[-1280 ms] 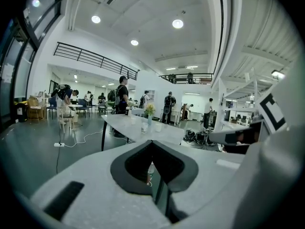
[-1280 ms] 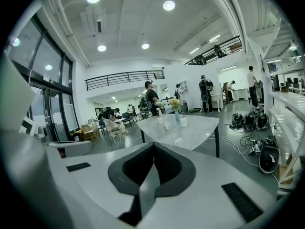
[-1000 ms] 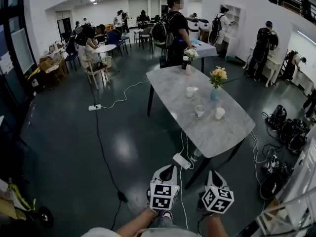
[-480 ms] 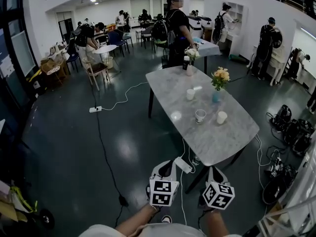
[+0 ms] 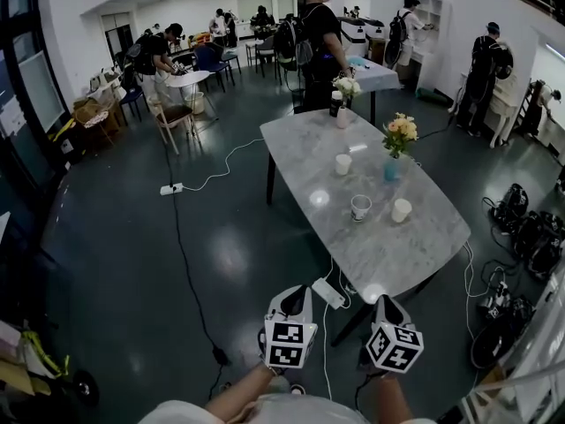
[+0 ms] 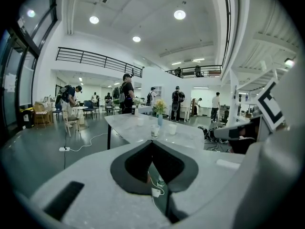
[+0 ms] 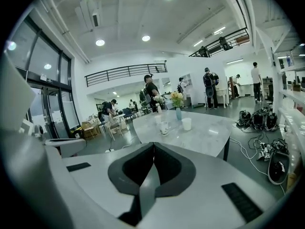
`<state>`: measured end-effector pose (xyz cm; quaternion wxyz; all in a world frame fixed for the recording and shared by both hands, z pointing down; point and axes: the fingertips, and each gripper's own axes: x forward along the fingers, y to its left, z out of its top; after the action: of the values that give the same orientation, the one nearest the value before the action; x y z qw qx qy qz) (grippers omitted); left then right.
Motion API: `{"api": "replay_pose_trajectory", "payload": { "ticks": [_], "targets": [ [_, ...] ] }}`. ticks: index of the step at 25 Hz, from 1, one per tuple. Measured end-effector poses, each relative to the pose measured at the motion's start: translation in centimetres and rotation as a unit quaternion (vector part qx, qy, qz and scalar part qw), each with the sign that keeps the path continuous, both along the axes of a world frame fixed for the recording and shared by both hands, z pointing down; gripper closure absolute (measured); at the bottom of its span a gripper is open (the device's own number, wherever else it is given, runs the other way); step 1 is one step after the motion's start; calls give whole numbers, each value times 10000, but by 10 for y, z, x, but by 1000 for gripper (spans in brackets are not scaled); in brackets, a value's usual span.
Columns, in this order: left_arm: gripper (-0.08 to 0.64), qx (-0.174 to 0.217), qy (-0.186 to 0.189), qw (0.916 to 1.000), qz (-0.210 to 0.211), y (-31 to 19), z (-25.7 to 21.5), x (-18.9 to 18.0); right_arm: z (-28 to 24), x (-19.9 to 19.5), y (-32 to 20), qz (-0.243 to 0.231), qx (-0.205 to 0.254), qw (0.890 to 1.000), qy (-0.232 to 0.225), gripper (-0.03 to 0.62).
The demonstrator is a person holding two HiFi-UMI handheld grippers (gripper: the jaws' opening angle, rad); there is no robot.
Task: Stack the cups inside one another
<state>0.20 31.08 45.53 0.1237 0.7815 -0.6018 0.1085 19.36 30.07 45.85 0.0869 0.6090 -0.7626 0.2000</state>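
Cups [image 5: 360, 207] on table [image 5: 388, 250] (vase [image 5: 391, 170] among them)

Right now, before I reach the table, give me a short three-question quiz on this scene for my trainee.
1. Count: how many cups stand on the marble table?
2. True or false: the left tongs are shut on a cup.
3. Pick one: in the head view, the patterned cup stands
A. just left of a plain white cup
B. nested inside another cup
C. on the floor

Key
1. Three, all standing apart.
2. False: they are shut, but on nothing, and short of the table.
3. A
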Motion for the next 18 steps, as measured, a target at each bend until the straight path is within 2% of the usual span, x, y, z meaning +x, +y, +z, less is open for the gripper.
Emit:
{"api": "replay_pose_trajectory", "payload": {
  "ticks": [10, 14, 18],
  "targets": [
    [565, 16, -73, 9996, 256, -47, 9, 9, 20, 15, -35, 269, -147, 9995, -43, 584],
    [565, 48, -55, 9989, 460, -89, 16, 12, 28, 19, -69, 522, -133, 9985, -104, 584],
    [565, 38, -9, 9982, 605, -142, 17, 5, 24, 7, -112, 647, -95, 9977, -192, 584]
  ]
}}
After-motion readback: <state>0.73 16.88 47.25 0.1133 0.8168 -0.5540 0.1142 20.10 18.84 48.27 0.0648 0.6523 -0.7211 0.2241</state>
